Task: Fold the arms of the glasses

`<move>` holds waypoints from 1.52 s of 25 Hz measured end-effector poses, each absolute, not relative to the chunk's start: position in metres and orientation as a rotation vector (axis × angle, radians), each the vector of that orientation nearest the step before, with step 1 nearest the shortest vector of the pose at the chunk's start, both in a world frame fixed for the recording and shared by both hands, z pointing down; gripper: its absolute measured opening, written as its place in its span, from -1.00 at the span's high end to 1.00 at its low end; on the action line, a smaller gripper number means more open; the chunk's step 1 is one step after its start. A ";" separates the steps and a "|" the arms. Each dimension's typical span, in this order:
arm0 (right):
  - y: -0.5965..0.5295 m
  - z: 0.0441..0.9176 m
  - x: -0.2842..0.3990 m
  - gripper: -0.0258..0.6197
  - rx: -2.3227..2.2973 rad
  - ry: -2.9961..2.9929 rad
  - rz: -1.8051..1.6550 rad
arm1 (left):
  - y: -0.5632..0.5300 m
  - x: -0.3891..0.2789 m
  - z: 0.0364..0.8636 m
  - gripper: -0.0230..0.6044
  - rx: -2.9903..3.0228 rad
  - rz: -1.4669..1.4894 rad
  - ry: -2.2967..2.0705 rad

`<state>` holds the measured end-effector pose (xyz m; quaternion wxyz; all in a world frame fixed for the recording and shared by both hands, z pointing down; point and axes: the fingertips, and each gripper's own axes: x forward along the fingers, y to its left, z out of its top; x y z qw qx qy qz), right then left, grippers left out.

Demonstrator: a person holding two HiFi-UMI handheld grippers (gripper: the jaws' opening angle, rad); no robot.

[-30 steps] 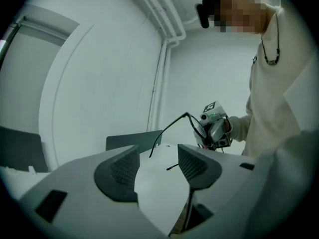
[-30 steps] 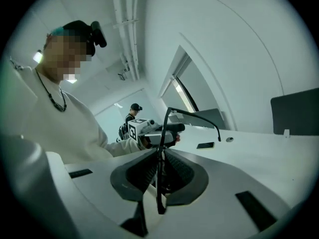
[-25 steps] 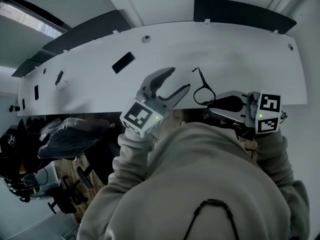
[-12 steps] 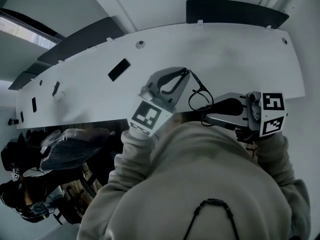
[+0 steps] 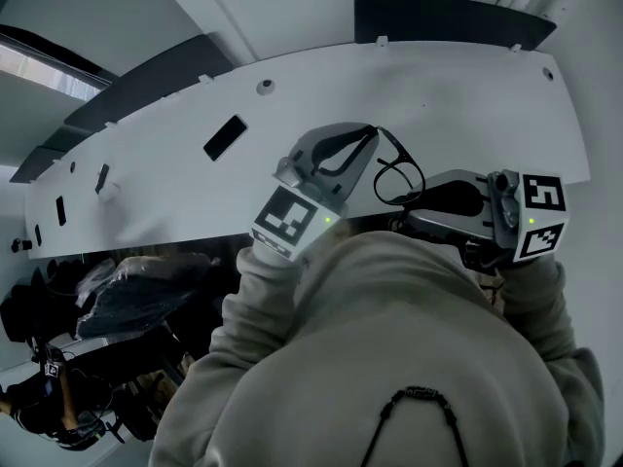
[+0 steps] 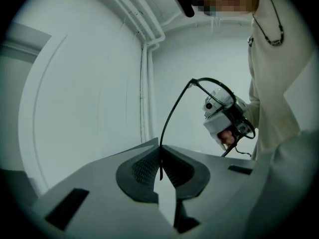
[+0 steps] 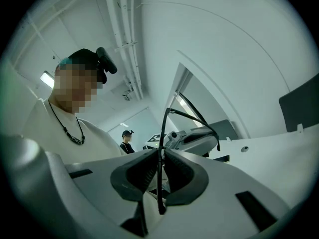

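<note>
Thin black glasses (image 5: 399, 178) hang in the air above the white table (image 5: 467, 95), held between both grippers. My left gripper (image 5: 368, 136) comes in from the left. Its jaws are closing, and the pads pinch the tip of one slim arm (image 6: 172, 118), which curves up and right toward the frame. My right gripper (image 5: 401, 217) is shut on the other end of the glasses (image 7: 162, 138), a black wire clamped upright between its pads. Each gripper shows in the other's view: the right gripper (image 6: 224, 118) and the left gripper (image 7: 192, 138).
A flat black rectangle (image 5: 225, 136) lies on the table's left part. A dark panel (image 5: 448, 17) stands behind the table's far edge. Dark chairs and bags (image 5: 136, 280) sit below the table at the left. Another person (image 7: 127, 141) stands far off.
My left gripper swung right from wide open to the glasses arm and closed its jaws on it. Both grippers and the glasses rose slightly.
</note>
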<state>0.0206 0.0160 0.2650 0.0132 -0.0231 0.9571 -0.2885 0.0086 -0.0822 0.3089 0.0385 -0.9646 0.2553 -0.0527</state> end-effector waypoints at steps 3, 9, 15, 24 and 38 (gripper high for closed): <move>0.010 0.257 0.024 0.73 -0.088 2.962 -0.871 | -0.076 0.018 0.304 0.87 -2.993 -0.125 0.733; 0.003 0.242 0.025 0.73 -0.102 2.960 -0.811 | -0.066 0.022 0.291 0.87 -3.041 -0.042 0.658; 0.000 0.232 0.014 0.73 -0.121 2.972 -0.761 | -0.055 0.016 0.282 0.86 -3.127 0.054 0.609; 0.001 0.225 0.012 0.73 -0.105 2.954 -0.713 | -0.040 0.015 0.276 0.86 -3.215 0.177 0.561; 0.002 0.216 0.006 0.73 -0.075 2.911 -0.679 | -0.019 0.008 0.265 0.86 -3.443 0.571 0.334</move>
